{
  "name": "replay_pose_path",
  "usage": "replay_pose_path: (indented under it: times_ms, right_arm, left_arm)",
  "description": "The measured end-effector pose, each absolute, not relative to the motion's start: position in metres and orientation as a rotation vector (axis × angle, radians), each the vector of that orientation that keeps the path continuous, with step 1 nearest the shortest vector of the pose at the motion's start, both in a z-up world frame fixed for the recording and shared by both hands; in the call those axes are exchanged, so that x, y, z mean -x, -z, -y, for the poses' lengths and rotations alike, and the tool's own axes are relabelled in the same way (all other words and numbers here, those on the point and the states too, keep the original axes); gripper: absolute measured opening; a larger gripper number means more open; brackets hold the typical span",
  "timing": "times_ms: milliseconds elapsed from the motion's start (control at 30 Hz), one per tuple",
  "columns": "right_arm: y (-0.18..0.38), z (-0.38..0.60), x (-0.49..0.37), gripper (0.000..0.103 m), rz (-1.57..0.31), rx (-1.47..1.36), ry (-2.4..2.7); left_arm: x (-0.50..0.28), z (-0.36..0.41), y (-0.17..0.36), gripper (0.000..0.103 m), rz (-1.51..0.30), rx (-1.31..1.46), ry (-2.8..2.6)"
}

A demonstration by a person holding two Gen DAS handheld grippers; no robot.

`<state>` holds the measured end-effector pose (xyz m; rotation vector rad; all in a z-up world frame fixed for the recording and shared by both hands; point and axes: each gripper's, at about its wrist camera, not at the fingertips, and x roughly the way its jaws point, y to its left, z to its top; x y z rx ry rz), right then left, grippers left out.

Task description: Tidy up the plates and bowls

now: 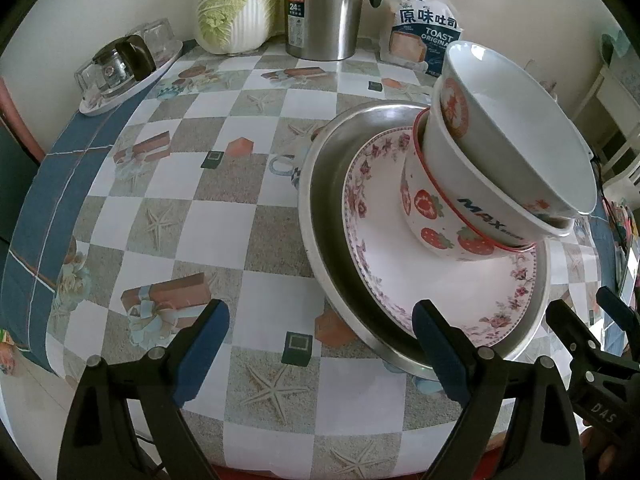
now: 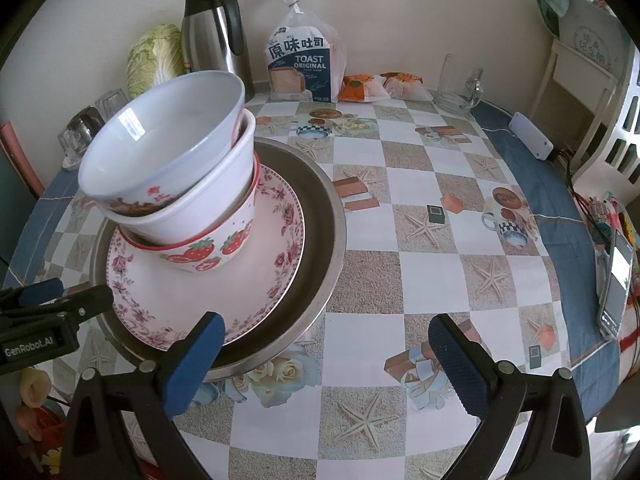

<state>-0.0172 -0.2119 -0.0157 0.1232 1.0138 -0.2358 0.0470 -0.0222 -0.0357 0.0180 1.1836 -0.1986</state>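
1. The left gripper (image 1: 322,354) has its jaws spread wide, holding nothing. Its blue-padded fingers (image 1: 202,350) stand over the near edge of the table (image 1: 248,216); the right-hand pad lies in front of the near rim of the steel basin (image 1: 324,216), and contact cannot be told.
2. The right gripper (image 2: 326,364) is likewise released and grasps nothing. Its left pad overlaps the basin's near rim in the right wrist view; its right pad is over bare tablecloth.
3. Stack, bottom to top: steel basin, floral plate (image 1: 404,272) lying inside it, strawberry bowl (image 1: 436,216) on the plate, white bowl lettered "MAX" (image 1: 472,184) nested in the strawberry bowl, and a white bowl with red emblem (image 1: 516,120) on top.
4. The two upper bowls sit tilted, not level, leaning toward the left side of the table.
5. The stack stands on the near half of the table, between the two grippers.
6. Along the far edge by the wall: napa cabbage (image 1: 236,4), steel thermal carafe (image 1: 324,8), bag of toast bread (image 2: 302,64), two wrapped pastries (image 2: 380,86), glass mug (image 2: 458,86).
7. At the far left edge: a tray of upturned glasses (image 1: 128,64).
8. At the right edge: a phone (image 2: 616,284) and a white box (image 2: 530,136).
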Motion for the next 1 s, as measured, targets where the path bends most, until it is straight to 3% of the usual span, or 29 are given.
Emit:
replay_pose_path:
  times_ms: [1000]
  right_arm:
    - [0.0179,0.2116,0.017,0.103,-1.02,-0.121,0.234]
  left_arm:
    - [-0.045,0.0214,0.0335,0.093,-1.181,-0.036,0.18]
